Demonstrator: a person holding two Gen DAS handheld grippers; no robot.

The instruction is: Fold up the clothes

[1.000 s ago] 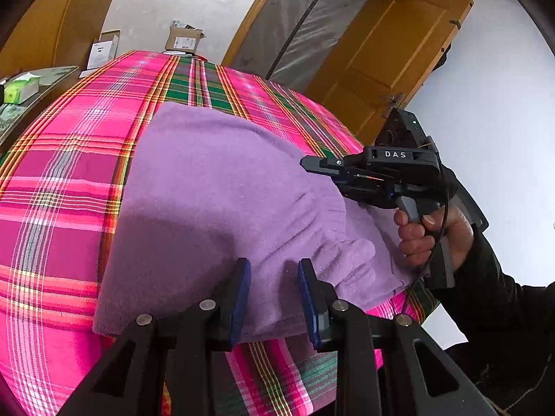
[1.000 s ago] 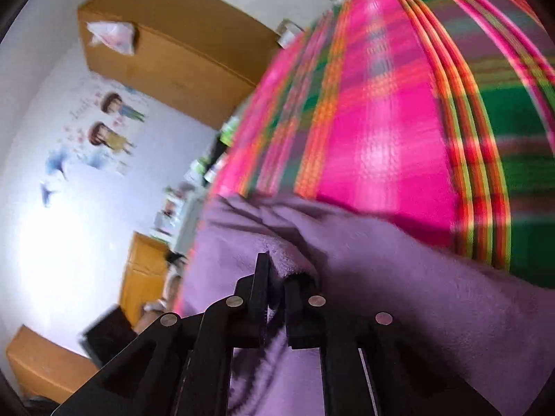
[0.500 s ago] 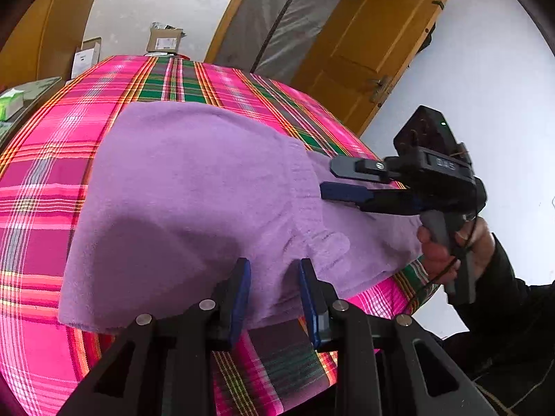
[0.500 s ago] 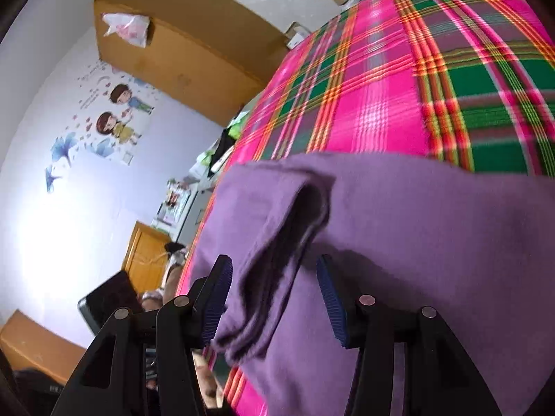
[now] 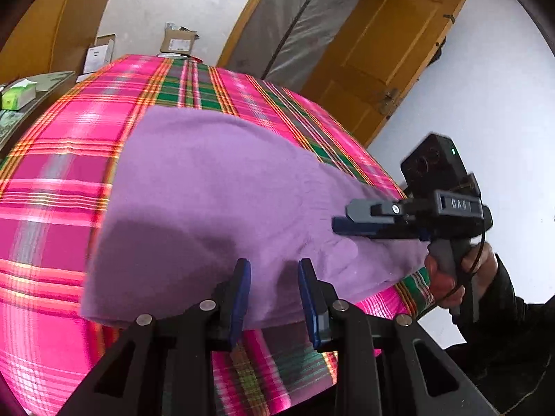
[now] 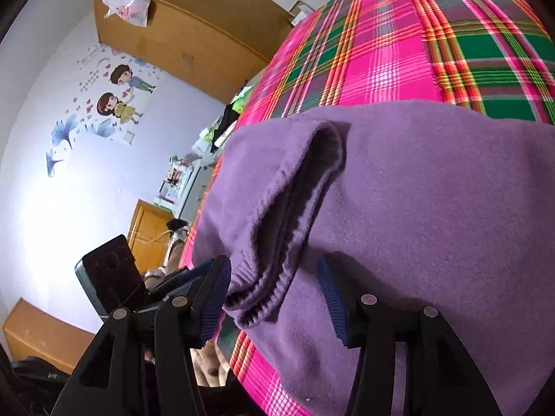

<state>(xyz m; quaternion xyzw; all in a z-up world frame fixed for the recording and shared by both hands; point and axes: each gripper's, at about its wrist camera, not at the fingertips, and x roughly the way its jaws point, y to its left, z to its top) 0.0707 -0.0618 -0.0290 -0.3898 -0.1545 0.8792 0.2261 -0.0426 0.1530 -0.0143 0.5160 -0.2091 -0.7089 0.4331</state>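
A purple fleece garment (image 5: 208,208) lies spread on the bed's pink and green plaid sheet (image 5: 52,208). My left gripper (image 5: 274,291) hovers open over its near edge, with nothing between the pads. In the left wrist view my right gripper (image 5: 343,217) sits at the garment's right side, held by a hand (image 5: 444,277). In the right wrist view the right gripper (image 6: 272,270) has its jaws opening wide. The ribbed sleeve cuff (image 6: 256,301) lies loose between them, untouched by the pads. The sleeve rests folded over the garment (image 6: 433,190).
A wooden door (image 5: 381,52) stands behind the bed on the right. Cardboard boxes (image 5: 177,41) sit at the bed's far end. A side table with a green box (image 5: 17,93) is on the left. A brown wardrobe (image 6: 180,34) stands against the wall with cartoon stickers.
My right gripper was shut on the sleeve cuff; it has let go, spread its jaws and drawn back towards the bed's right edge. The sleeve now lies on the garment. The left gripper barely moved.
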